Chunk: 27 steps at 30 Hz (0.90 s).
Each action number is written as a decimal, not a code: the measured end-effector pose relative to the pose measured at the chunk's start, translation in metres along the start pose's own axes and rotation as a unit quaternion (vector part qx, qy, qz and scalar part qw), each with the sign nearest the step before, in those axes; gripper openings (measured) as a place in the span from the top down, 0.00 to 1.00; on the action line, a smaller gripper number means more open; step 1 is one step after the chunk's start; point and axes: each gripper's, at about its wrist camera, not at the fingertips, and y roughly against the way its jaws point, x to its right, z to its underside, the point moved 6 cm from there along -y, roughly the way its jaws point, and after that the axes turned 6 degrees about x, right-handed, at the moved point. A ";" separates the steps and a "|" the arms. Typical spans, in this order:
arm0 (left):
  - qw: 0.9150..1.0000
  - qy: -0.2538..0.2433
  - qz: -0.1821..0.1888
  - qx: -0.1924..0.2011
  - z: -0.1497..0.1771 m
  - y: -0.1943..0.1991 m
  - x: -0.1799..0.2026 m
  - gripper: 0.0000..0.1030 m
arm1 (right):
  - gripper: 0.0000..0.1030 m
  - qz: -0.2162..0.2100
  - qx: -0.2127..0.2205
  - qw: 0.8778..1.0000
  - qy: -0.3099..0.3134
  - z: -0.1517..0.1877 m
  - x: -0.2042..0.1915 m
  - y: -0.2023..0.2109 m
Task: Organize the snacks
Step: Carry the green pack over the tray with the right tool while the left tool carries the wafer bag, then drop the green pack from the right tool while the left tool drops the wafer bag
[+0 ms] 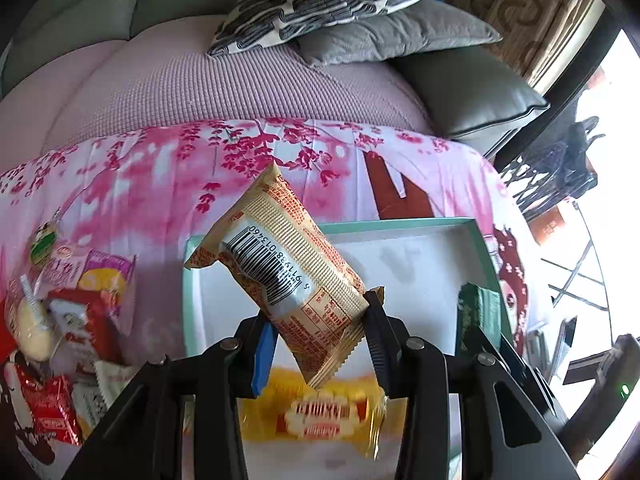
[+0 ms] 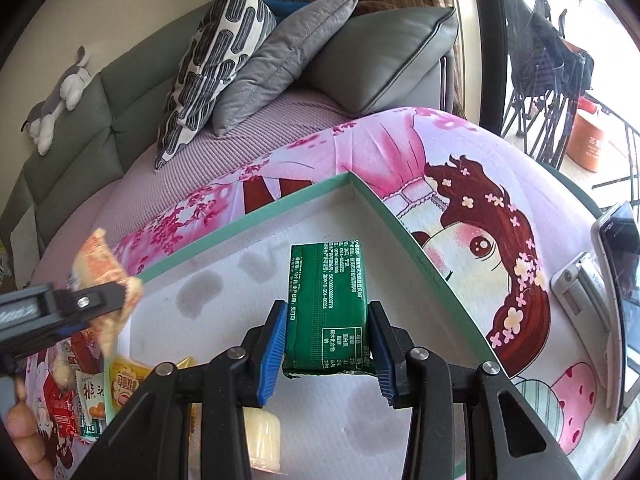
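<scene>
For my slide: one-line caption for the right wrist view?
Right tongs grip a green snack packet above the teal-rimmed tray.

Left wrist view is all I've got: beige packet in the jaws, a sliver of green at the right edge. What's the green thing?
Observer: A green packet, clamped between the pads of the right gripper, over the far right part of the tray.
Operator: Anything else in the tray on that side?
Observer: A pale cream block lies in it, below the right gripper's frame.
Operator: Right of the tray?
Observer: A phone, propped up.
</scene>
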 end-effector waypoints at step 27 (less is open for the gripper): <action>0.996 -0.036 -0.040 -0.067 0.004 -0.058 0.020 0.33 | 0.57 0.010 -0.031 0.999 0.001 0.006 0.004 -0.012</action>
